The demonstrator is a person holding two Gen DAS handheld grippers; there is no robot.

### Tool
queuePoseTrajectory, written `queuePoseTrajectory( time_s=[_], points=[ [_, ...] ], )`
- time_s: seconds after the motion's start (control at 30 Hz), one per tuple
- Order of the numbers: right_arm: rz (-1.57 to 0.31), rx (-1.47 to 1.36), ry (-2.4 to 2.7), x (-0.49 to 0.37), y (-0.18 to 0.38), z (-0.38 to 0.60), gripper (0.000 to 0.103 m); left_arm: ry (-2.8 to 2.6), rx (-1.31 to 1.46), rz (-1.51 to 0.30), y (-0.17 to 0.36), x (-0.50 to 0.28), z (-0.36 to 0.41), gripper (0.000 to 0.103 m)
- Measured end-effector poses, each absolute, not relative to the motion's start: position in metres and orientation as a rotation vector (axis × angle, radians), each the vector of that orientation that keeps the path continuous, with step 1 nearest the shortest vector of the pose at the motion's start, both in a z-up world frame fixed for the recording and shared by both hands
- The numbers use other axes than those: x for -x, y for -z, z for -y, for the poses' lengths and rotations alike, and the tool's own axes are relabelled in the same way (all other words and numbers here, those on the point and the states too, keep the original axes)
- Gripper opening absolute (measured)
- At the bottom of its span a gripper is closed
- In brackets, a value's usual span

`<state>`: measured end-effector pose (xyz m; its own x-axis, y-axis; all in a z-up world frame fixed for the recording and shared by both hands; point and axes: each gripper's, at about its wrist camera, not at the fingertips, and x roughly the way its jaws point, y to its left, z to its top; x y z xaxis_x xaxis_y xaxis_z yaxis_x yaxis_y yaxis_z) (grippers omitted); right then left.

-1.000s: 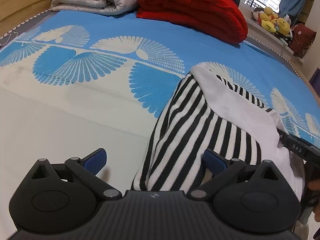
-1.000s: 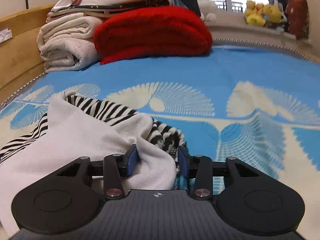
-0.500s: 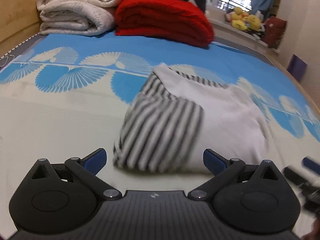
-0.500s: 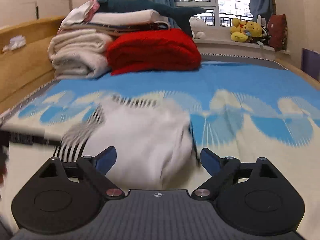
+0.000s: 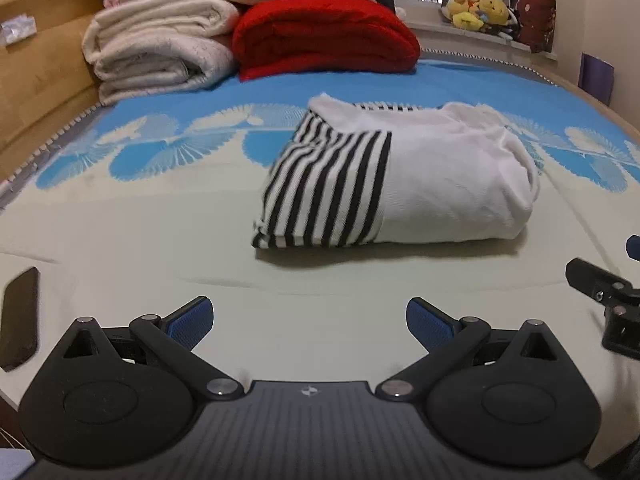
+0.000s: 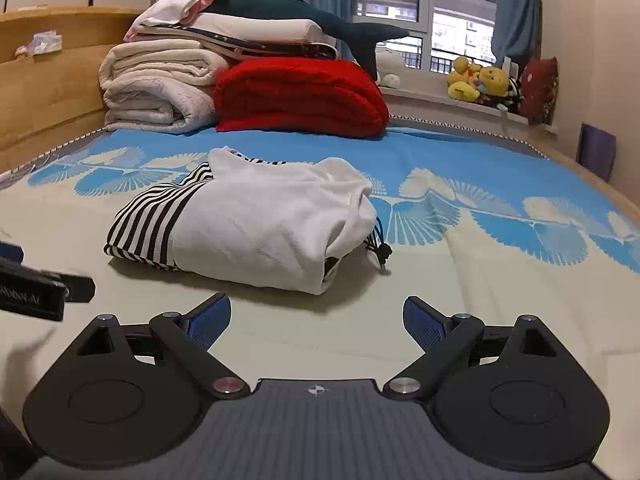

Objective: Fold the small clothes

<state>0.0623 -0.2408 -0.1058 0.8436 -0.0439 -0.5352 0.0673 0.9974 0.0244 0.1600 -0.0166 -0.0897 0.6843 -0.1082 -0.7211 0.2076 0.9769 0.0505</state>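
A small white garment with black-and-white striped parts (image 5: 396,184) lies folded into a compact bundle on the bed; it also shows in the right wrist view (image 6: 248,220). A dark drawstring (image 6: 380,248) hangs out at its right end. My left gripper (image 5: 310,320) is open and empty, well back from the bundle's near edge. My right gripper (image 6: 316,318) is open and empty, just short of the bundle's near right corner. Each gripper shows at the edge of the other's view: the right one (image 5: 604,292) and the left one (image 6: 36,288).
The bed cover (image 5: 160,216) is cream with blue fan patterns. A folded red blanket (image 5: 324,36) and rolled white quilts (image 5: 160,48) stack at the headboard end. Plush toys (image 6: 484,80) sit on the windowsill. A wooden bed frame (image 6: 48,80) runs along the left.
My right gripper let go of the garment and opened. Both grippers drew back toward the bed's near edge, leaving the garment lying folded.
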Motion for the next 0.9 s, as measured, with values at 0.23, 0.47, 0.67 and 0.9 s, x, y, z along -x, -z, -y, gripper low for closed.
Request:
queuePoseTrajectory(
  time_s=[0.23, 0.47, 0.67, 0.9],
  points=[
    [-0.575, -0.074, 0.063, -0.065, 0.111, 0.245, 0.093, 0.195, -0.132, -0.808, 0.093, -0.164, 0.021, 0.103],
    [-0.601, -0.051, 0.042, -0.071, 0.116, 0.238, 0.093, 0.186, -0.126, -0.81, 0.093, -0.168, 0.021, 0.103],
    [-0.612, -0.036, 0.036, -0.073, 0.119, 0.236, 0.093, 0.177, -0.129, -0.808, 0.093, -0.169, 0.022, 0.103],
    [-0.615, -0.038, 0.039, -0.072, 0.119, 0.237, 0.093, 0.177, -0.128, -0.816, 0.093, -0.169, 0.021, 0.103]
  ],
)
